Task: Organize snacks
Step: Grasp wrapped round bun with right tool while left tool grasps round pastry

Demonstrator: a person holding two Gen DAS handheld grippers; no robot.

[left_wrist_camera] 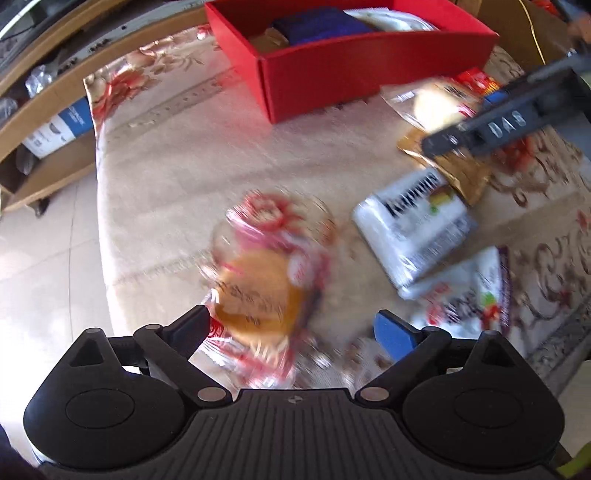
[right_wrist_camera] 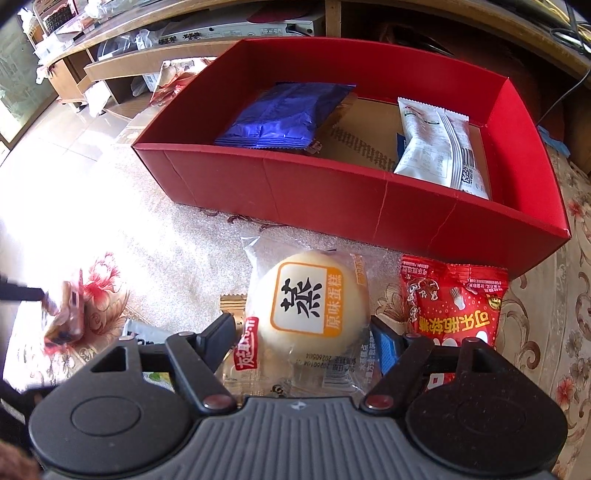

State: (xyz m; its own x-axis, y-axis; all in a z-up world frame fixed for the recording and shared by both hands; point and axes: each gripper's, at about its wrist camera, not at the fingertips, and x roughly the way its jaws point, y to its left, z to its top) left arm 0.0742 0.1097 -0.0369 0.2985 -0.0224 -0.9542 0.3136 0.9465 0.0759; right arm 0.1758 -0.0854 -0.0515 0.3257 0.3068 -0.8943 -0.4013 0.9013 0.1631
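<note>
Between the fingers of the right gripper [right_wrist_camera: 304,341] lies a round pale steamed cake in a clear wrapper with an orange-framed label [right_wrist_camera: 308,308]. The jaws stand partly apart on either side of it; whether the pads press the wrapper cannot be told. Just right of the cake lies a red crinkled snack packet with white print [right_wrist_camera: 452,301], and a gold serrated packet edge [right_wrist_camera: 233,301] shows just left of it. Beyond them stands a large red cardboard box [right_wrist_camera: 332,195] with an open top; inside it, a blue foil packet [right_wrist_camera: 284,116] lies at the left and a white printed packet [right_wrist_camera: 439,147] at the right, well apart on the brown cardboard floor.

The left gripper [left_wrist_camera: 291,332] points steeply down with its jaws wide. A blurred clear-wrapped cake with red and pink print [left_wrist_camera: 267,280] hangs or lies between them, touching the left finger and clear of the blue pad on the right; whether it is gripped cannot be told. To the right lie a white packet with black lettering [left_wrist_camera: 413,225] and another white packet with red print [left_wrist_camera: 465,291], partly overlapping.

Everything rests on a cream carpet with red flower and scroll patterns [left_wrist_camera: 166,166], brightly sunlit. Past the carpet's edge is a pale glossy tile floor [left_wrist_camera: 44,258]. A low wooden shelf unit [right_wrist_camera: 155,55] runs behind the box, holding a silver media player [right_wrist_camera: 236,29] and clutter.
</note>
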